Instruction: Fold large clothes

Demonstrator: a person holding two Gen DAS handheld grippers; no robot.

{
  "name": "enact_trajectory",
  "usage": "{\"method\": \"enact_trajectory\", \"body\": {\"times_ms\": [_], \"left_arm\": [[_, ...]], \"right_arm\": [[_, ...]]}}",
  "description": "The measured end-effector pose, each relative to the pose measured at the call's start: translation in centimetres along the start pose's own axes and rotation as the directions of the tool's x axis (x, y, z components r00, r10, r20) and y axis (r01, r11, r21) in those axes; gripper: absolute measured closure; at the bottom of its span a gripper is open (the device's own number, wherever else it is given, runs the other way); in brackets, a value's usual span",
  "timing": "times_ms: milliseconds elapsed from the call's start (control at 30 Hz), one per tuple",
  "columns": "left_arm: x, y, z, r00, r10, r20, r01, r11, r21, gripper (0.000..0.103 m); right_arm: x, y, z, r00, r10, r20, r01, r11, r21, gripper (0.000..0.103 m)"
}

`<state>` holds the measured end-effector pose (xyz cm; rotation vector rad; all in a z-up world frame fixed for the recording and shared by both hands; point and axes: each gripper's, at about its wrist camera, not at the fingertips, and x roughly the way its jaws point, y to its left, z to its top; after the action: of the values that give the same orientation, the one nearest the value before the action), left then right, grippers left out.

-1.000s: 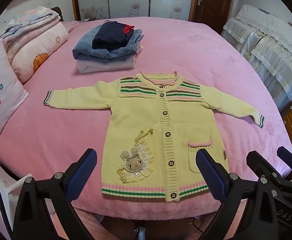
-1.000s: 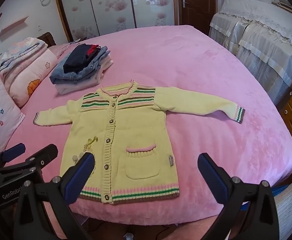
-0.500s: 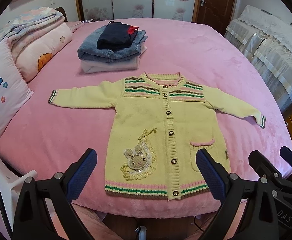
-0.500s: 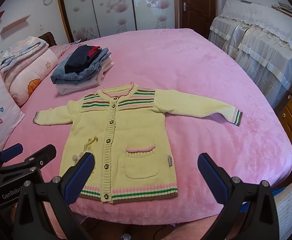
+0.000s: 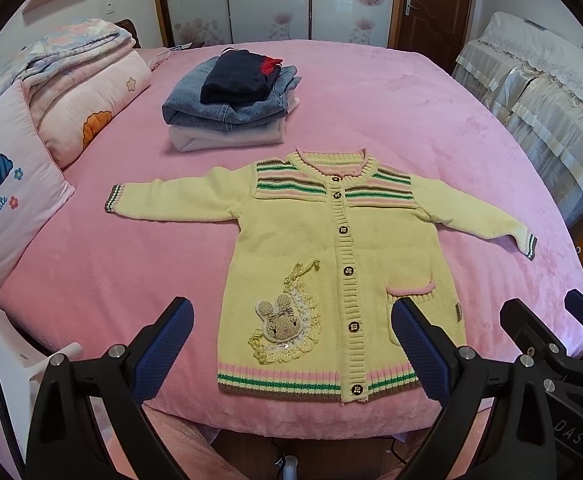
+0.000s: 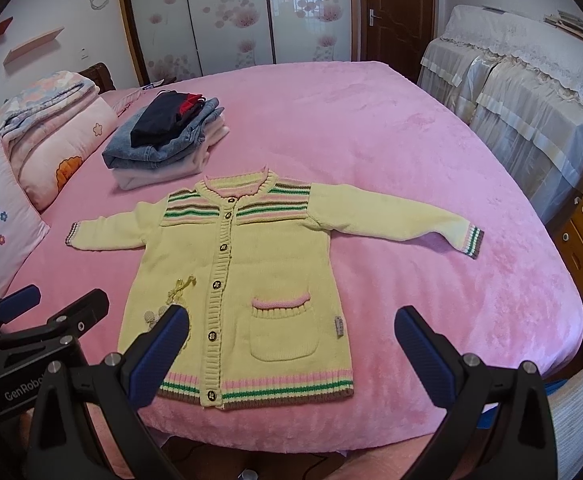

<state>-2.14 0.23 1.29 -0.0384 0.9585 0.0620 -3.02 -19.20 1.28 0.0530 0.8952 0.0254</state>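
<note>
A bedroom, with a wide bed (image 5: 391, 120) under a pink plush cover filling most of it, floral sliding wardrobe doors (image 6: 227, 16) and a dark wooden door (image 5: 431, 4) behind. A yellow knitted cardigan (image 5: 331, 264) lies flat and face up near the foot edge, buttoned, both sleeves spread out to the sides, its striped hem close to the mattress edge. Beyond its collar sits a stack of folded clothes (image 5: 231, 108), denim with a dark garment on top. Pillows and a folded quilt (image 5: 75, 92) are piled at the left. The left gripper (image 5: 291, 344) hovers above the hem with its blue-padded fingers spread wide, holding nothing. The right gripper (image 6: 291, 344) hangs just beside it, likewise splayed and empty, over the pocket side.
</note>
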Motion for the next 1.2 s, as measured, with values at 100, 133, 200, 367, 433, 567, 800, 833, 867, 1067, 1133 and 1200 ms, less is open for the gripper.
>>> {"method": "enact_trajectory", "body": {"times_ms": [100, 133, 200, 367, 433, 567, 800, 833, 867, 1067, 1133, 1200], "left_arm": [[-0.04, 0.06, 0.09, 1.0, -0.003, 0.005, 0.003, 1.0, -0.001, 0.005], [-0.02, 0.1, 0.11, 1.0, -0.002, 0.004, 0.002, 1.0, -0.002, 0.005], [0.02, 0.12, 0.09, 1.0, -0.003, 0.003, 0.003, 1.0, -0.002, 0.005], [0.09, 0.13, 0.06, 1.0, -0.002, -0.002, 0.002, 1.0, -0.005, 0.005], [0.08, 0.13, 0.01, 1.0, 0.0, -0.004, 0.0, 1.0, -0.003, 0.005], [0.24, 0.1, 0.01, 1.0, 0.002, -0.009, -0.002, 1.0, -0.003, 0.005], [0.39, 0.19, 0.0, 1.0, 0.0, -0.016, 0.0, 1.0, -0.008, 0.005], [0.49, 0.32, 0.0, 1.0, -0.005, -0.021, 0.005, 1.0, -0.012, 0.005], [0.6, 0.42, -0.02, 1.0, -0.012, -0.029, 0.012, 1.0, -0.017, 0.005], [0.71, 0.27, 0.01, 0.999, -0.003, -0.034, 0.003, 1.0, -0.012, 0.005], [0.73, 0.22, 0.02, 0.999, 0.002, -0.034, -0.002, 1.0, -0.01, 0.005], [0.85, 0.05, 0.21, 0.999, 0.003, -0.038, -0.003, 1.0, -0.008, 0.005]], "right_arm": [[0.01, 0.05, 0.07, 1.0, 0.001, 0.0, -0.001, 1.0, 0.0, 0.0], [0.01, 0.06, 0.08, 1.0, -0.001, -0.001, 0.001, 1.0, -0.002, 0.0], [0.03, 0.03, 0.11, 1.0, -0.004, -0.001, 0.004, 1.0, -0.003, 0.0], [0.03, 0.13, 0.23, 1.0, -0.006, -0.001, 0.006, 1.0, -0.005, 0.0], [0.05, 0.13, 0.2, 1.0, -0.005, -0.001, 0.005, 1.0, -0.003, 0.0], [0.11, 0.14, 0.28, 1.0, -0.004, -0.001, 0.004, 1.0, -0.004, 0.0], [0.39, 0.3, 0.3, 1.0, -0.001, -0.008, 0.001, 1.0, -0.005, 0.0], [0.39, 0.3, 0.28, 1.0, -0.004, -0.005, 0.004, 1.0, -0.007, 0.0], [0.42, 0.36, 0.22, 1.0, -0.006, -0.002, 0.006, 1.0, -0.009, 0.0], [0.56, 0.28, 0.08, 1.0, -0.006, 0.003, 0.006, 1.0, -0.007, 0.0], [0.59, 0.29, 0.08, 1.0, -0.007, 0.003, 0.007, 1.0, -0.008, 0.0], [0.68, 0.21, 0.06, 1.0, -0.006, 0.002, 0.006, 1.0, -0.007, 0.0]]}}
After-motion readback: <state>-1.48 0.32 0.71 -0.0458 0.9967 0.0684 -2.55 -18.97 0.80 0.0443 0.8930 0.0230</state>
